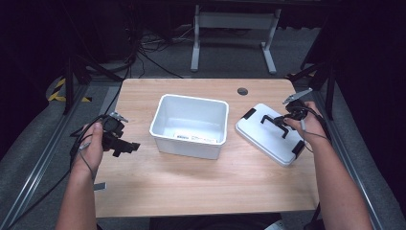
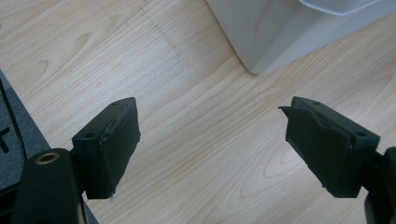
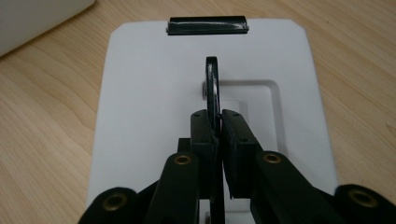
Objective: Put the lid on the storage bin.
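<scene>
Right hand-held gripper clamps the lid's black handle; white lid flat on table.

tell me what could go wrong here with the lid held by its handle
The right claw pinches only the thin black handle, so the white lid may swing or slip once lifted. Carried across, its hanging edge could knock the open white bin. The left claw is open and off the bin, so nothing steadies it.

bin: cut off by top edge | handle: lower part hidden between fingers
</scene>
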Demonstrator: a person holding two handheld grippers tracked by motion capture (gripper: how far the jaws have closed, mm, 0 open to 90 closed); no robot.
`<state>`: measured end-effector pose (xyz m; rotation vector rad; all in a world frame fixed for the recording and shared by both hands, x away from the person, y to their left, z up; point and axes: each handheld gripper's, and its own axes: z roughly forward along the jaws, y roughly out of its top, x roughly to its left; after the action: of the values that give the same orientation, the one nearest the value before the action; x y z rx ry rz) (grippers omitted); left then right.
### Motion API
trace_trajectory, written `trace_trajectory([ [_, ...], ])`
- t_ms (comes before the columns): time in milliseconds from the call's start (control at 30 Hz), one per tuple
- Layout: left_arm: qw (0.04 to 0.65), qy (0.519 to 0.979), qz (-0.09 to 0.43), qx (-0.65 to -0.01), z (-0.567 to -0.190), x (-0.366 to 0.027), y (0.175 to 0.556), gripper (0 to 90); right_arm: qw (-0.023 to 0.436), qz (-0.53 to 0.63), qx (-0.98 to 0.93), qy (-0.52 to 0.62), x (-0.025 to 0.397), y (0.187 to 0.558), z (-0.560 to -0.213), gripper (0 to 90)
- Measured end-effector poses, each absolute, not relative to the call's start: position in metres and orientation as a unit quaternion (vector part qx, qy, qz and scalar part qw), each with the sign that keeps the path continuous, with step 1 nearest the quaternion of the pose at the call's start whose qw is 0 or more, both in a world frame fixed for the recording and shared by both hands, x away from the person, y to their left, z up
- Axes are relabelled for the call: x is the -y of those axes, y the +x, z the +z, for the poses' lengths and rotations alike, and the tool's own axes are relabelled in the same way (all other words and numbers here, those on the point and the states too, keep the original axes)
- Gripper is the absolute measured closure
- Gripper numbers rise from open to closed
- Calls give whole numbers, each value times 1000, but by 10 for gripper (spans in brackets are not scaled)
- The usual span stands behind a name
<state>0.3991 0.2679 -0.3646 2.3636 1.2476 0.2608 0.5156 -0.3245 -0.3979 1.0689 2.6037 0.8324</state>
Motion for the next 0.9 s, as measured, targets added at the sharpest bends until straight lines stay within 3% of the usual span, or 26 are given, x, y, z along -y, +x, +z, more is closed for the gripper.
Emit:
trace_trajectory([
  [467, 226, 858, 93, -452, -365, -268, 399, 184, 103, 274, -888, 354, 320, 511, -397, 838],
  [667, 227, 857, 93, -454, -365, -269, 397, 184, 92, 287, -885, 354, 317, 505, -395, 759],
  [900, 224, 855, 97, -458, -364, -272, 390, 184, 116, 302, -880, 347, 316, 495, -379, 652],
])
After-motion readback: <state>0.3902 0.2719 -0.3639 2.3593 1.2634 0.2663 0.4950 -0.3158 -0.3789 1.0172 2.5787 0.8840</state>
